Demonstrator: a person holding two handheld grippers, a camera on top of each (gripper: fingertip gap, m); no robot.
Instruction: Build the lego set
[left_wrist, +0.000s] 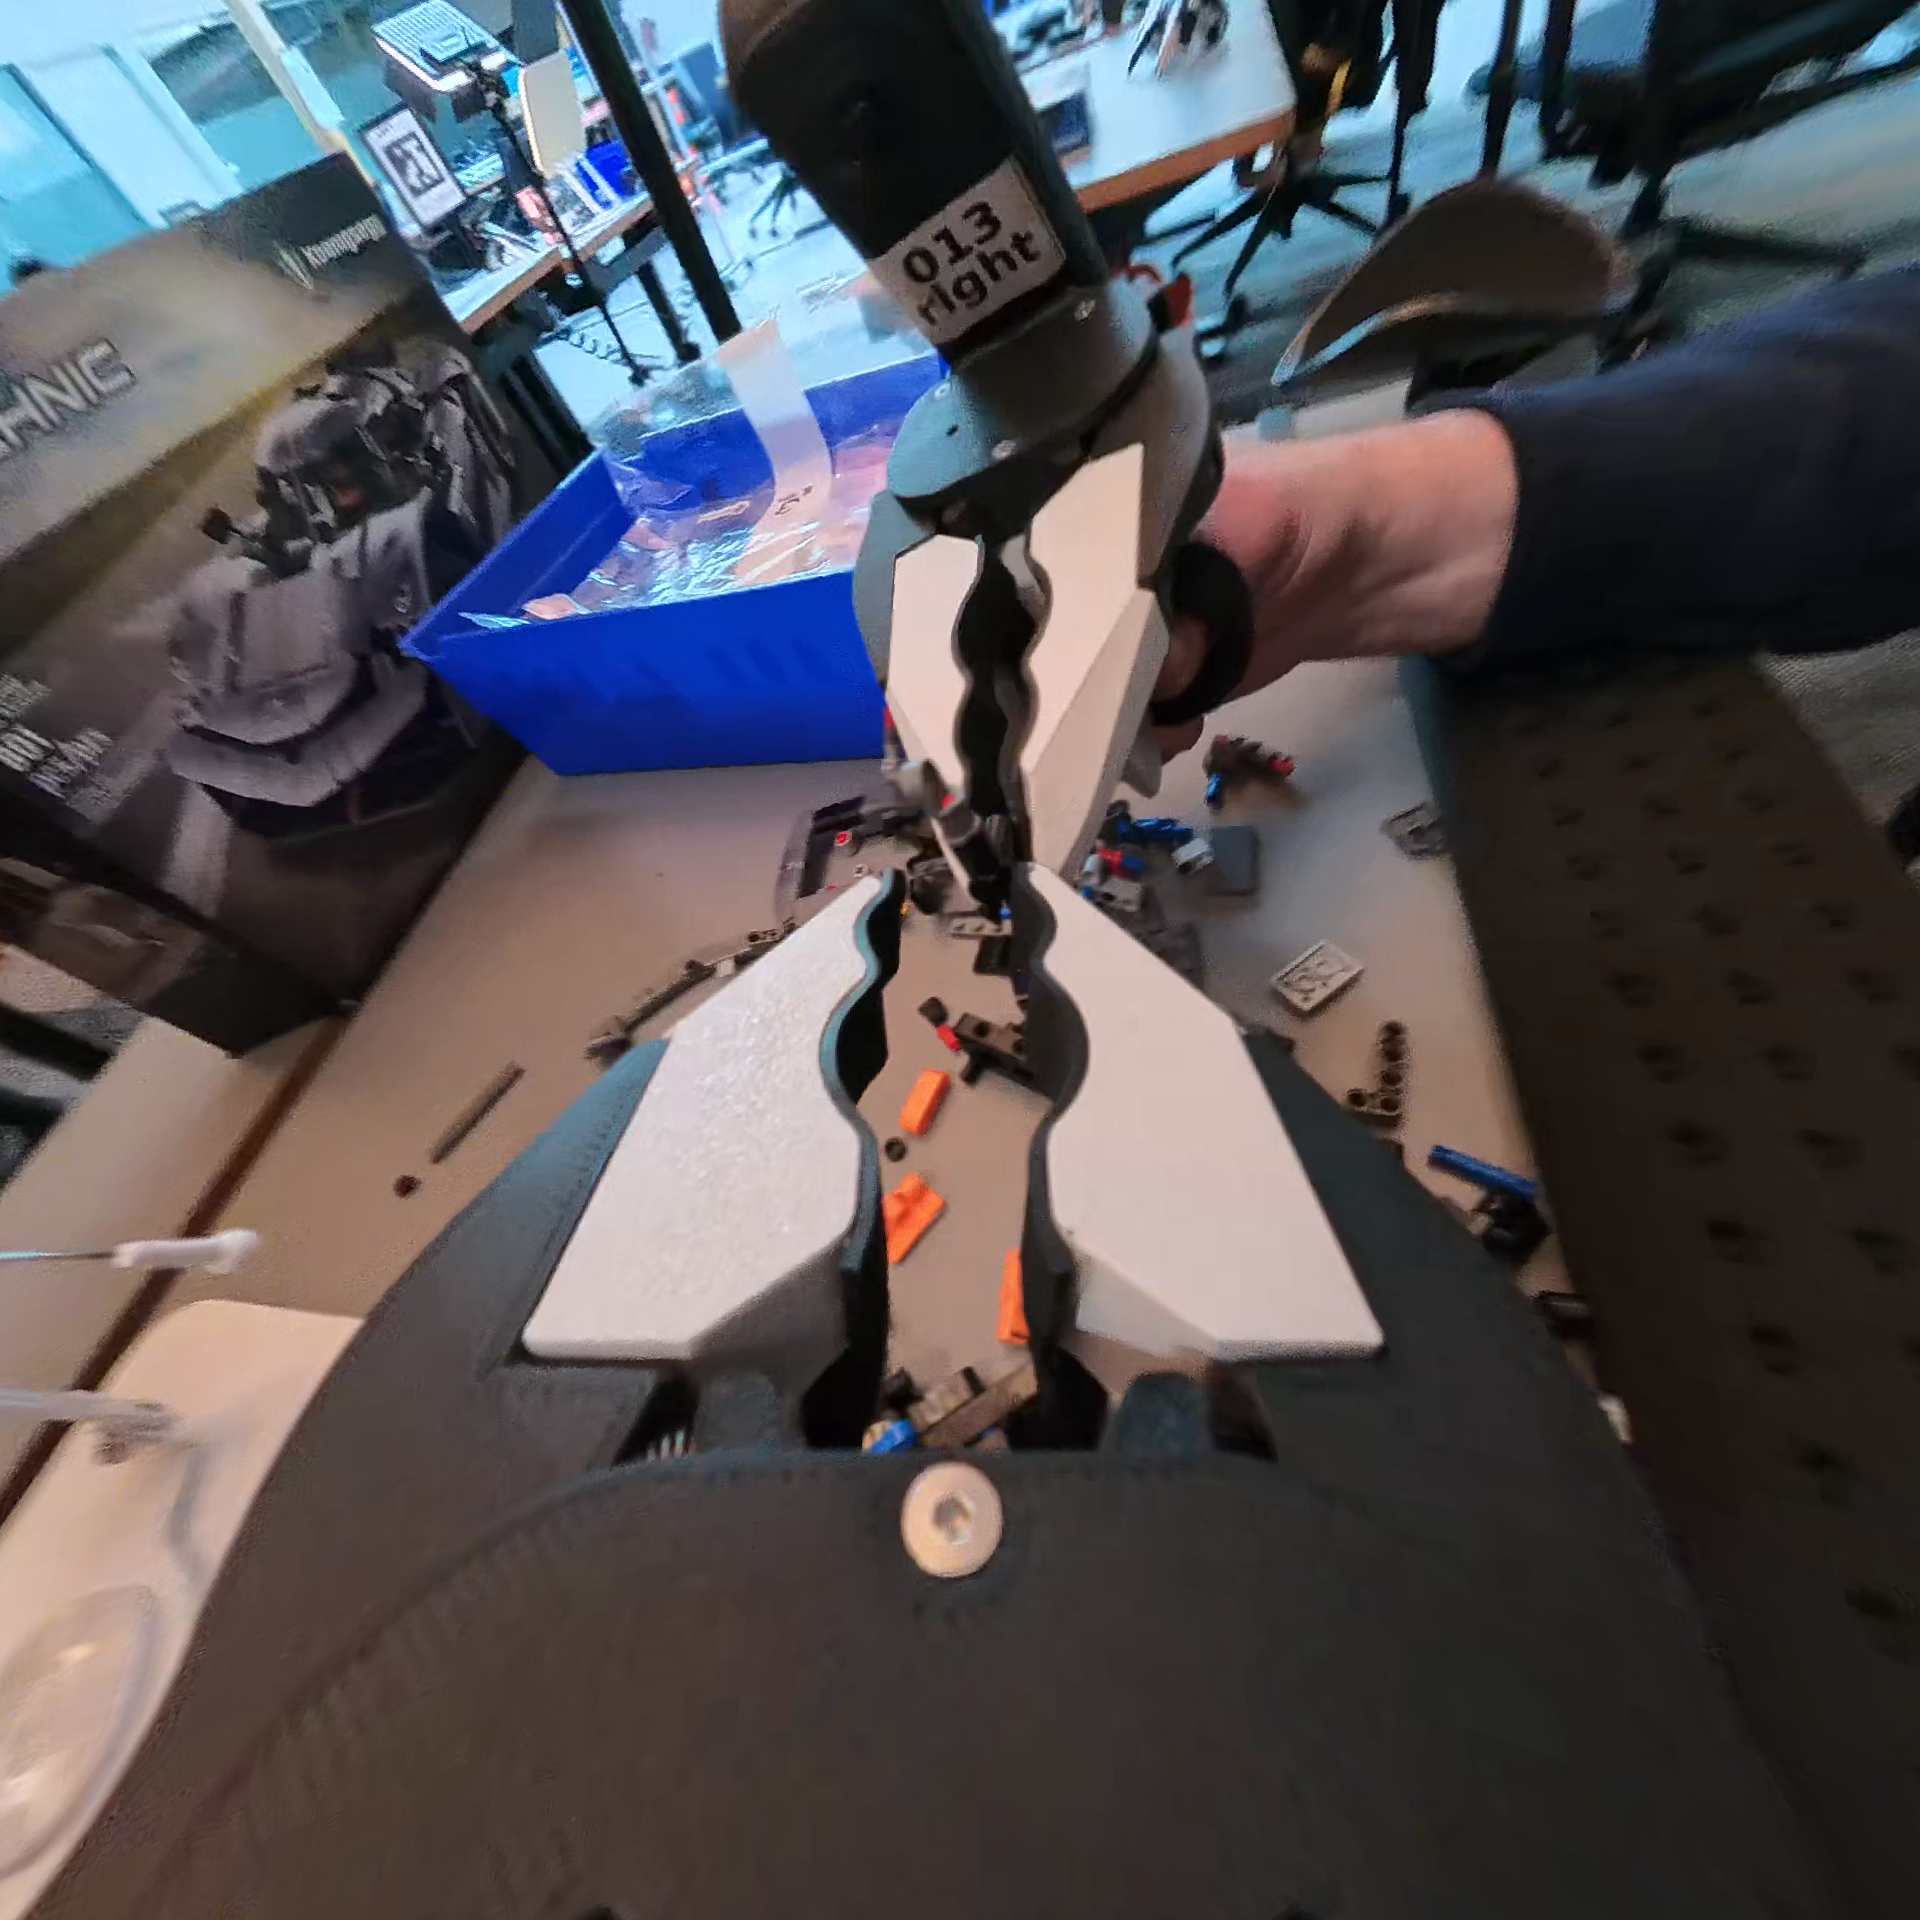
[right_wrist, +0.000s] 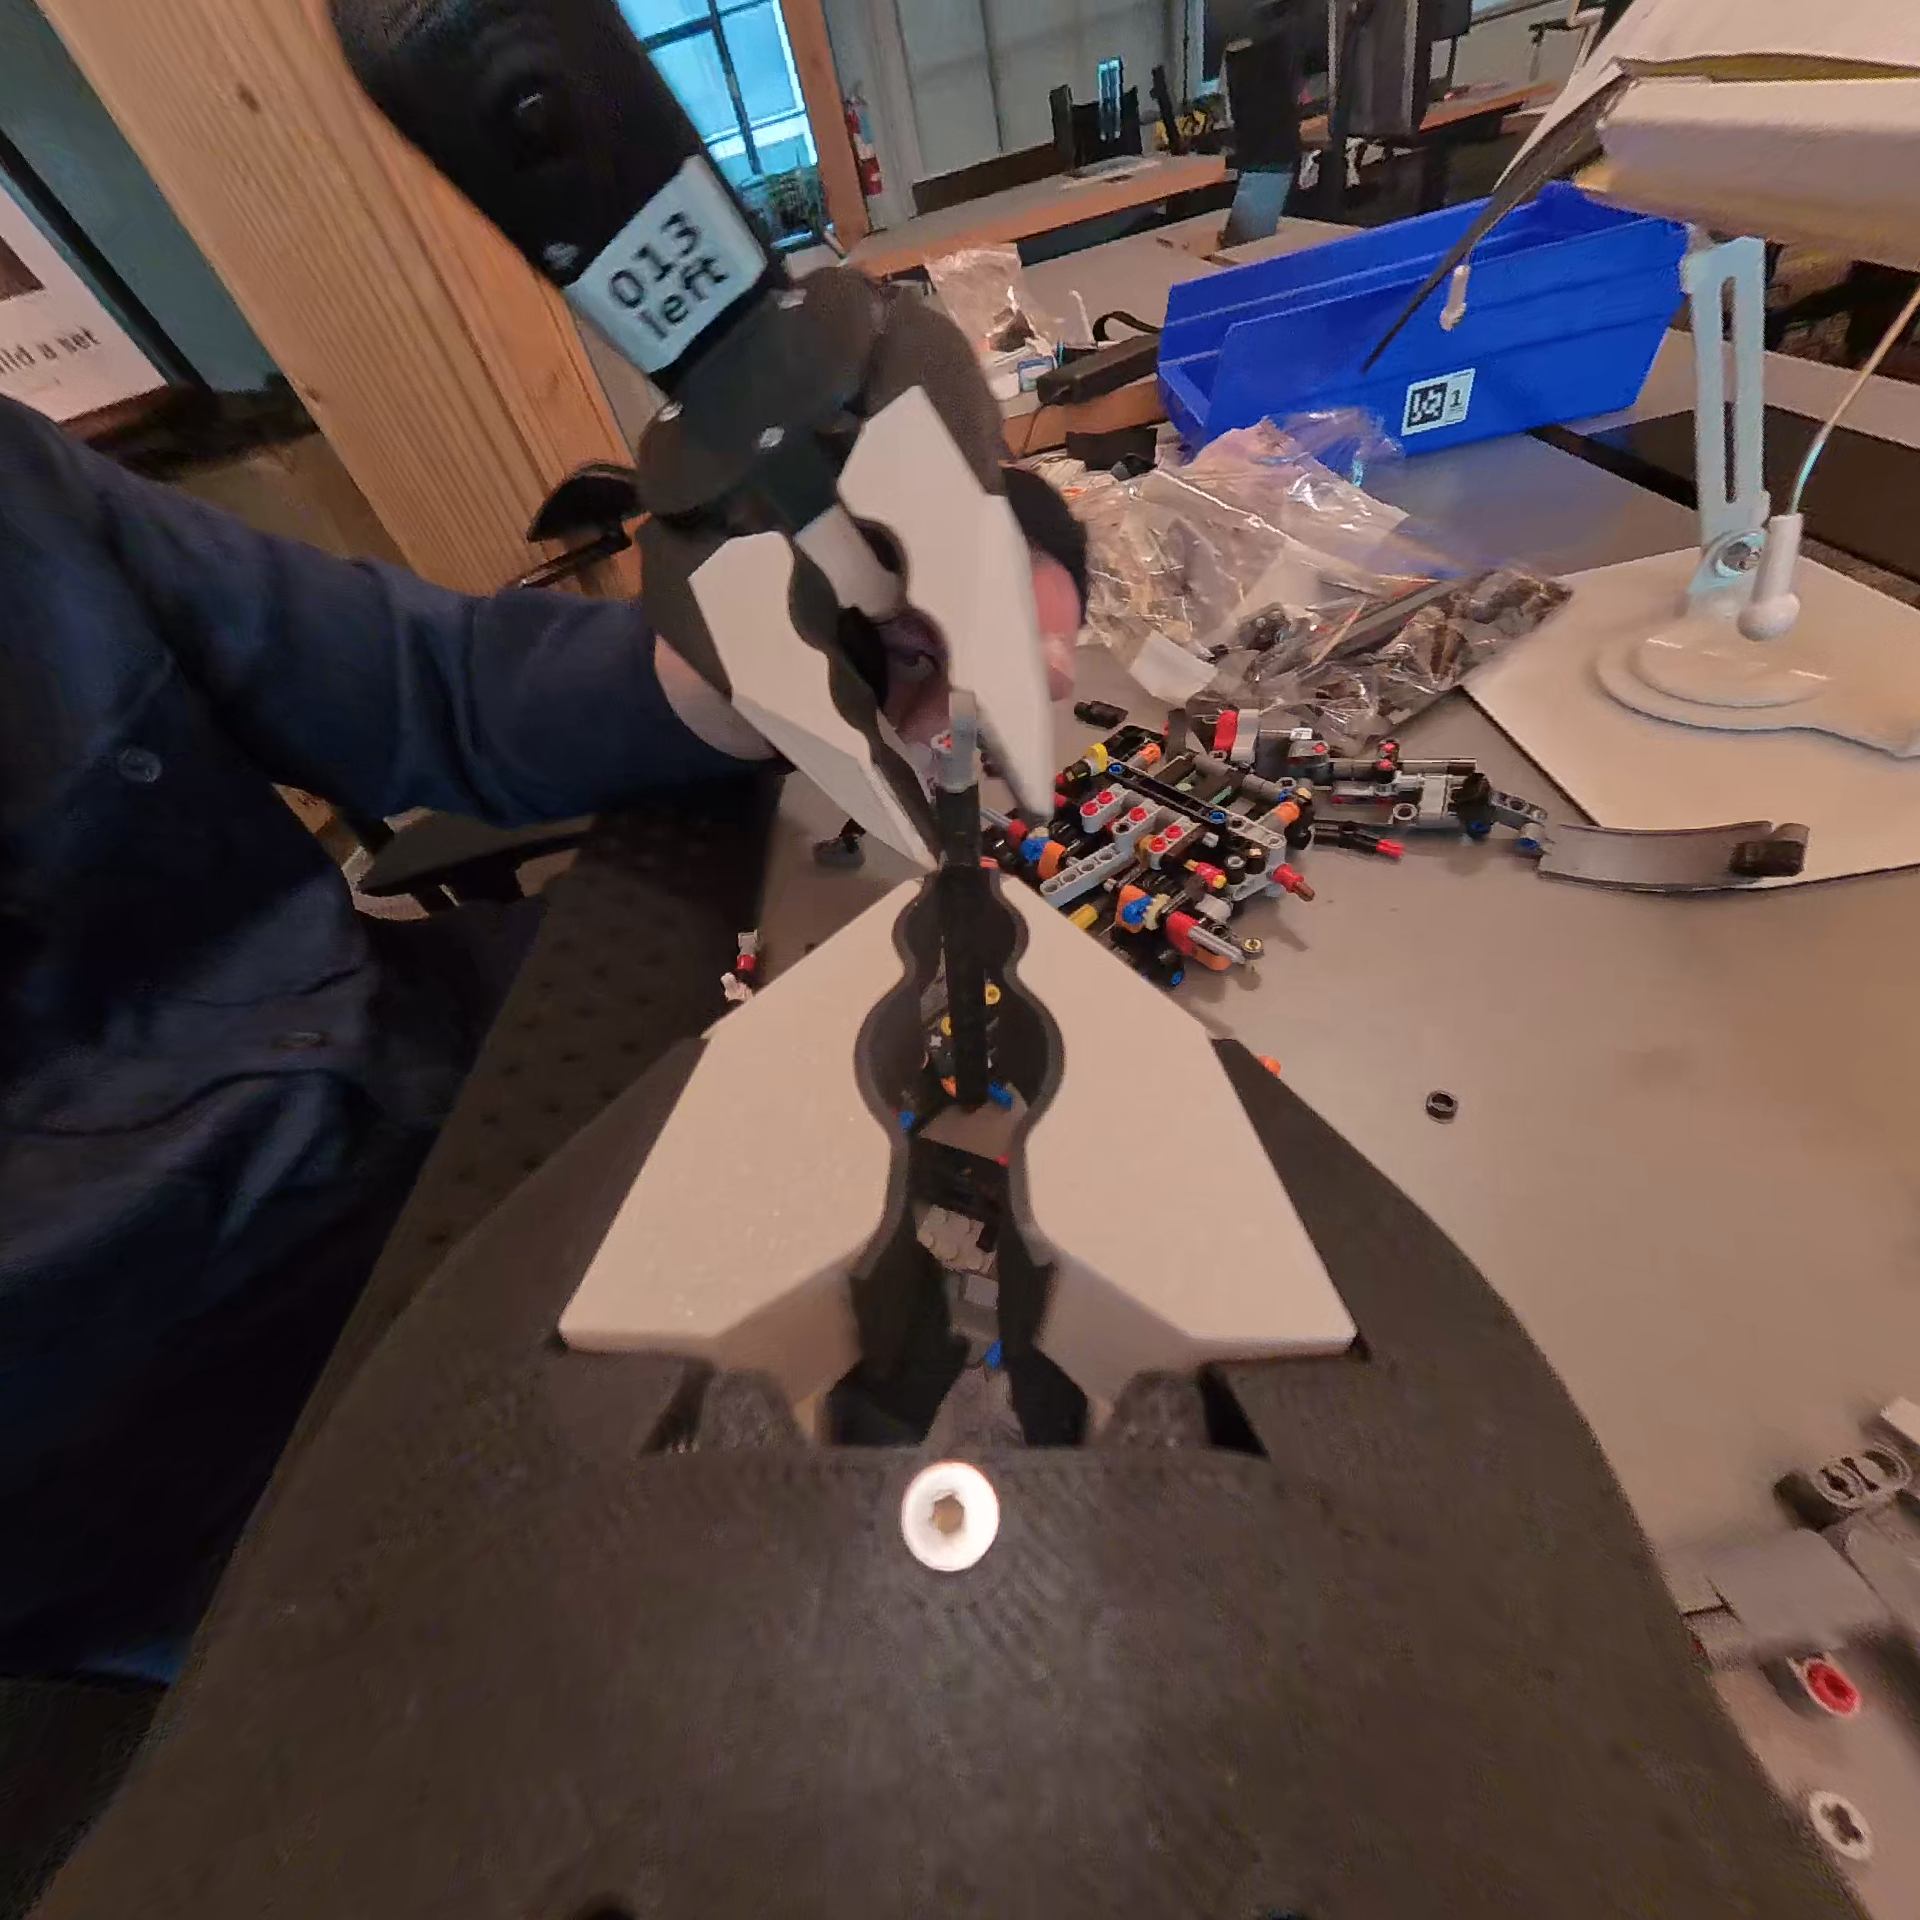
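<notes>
both claws meet nose to nose over the worktop (right_wrist: 1507, 1039), each seen low in its own view as white faceted wedges on black printed bodies with wavy black inner pads. right claw (right_wrist: 961, 894) is clenched on a thin black beam (right_wrist: 961, 935) that runs up the middle of its view; a grey pin piece (right_wrist: 958, 753) caps the far end of the beam. left claw (left_wrist: 961, 883) has its tips parted, with a gap between them and the small dark part (left_wrist: 982, 868) held out by the other claw sitting in that gap; whether it already pinches that part i cannot tell, so it reads as released.

the step in hand looks like joining or passing a small piece in mid-air. to do it well: keep the beam square to the left claw's pads, close on the cap end only, and push along the beam's axis so the pin seats without bending. a skewed squeeze could twist the piece out of the clenched grip.

the half-built model (right_wrist: 1164, 842) lies at centre right of the right view, a dense lattice of grey and black studless beams with red, orange, yellow and blue pins. loose bits (left_wrist: 920, 1101), orange and dark, scatter mid-frame in the left view. crinkled clear bags (right_wrist: 1299, 582) and a glossy blue bin (right_wrist: 1455, 312) sit upper right.
</notes>
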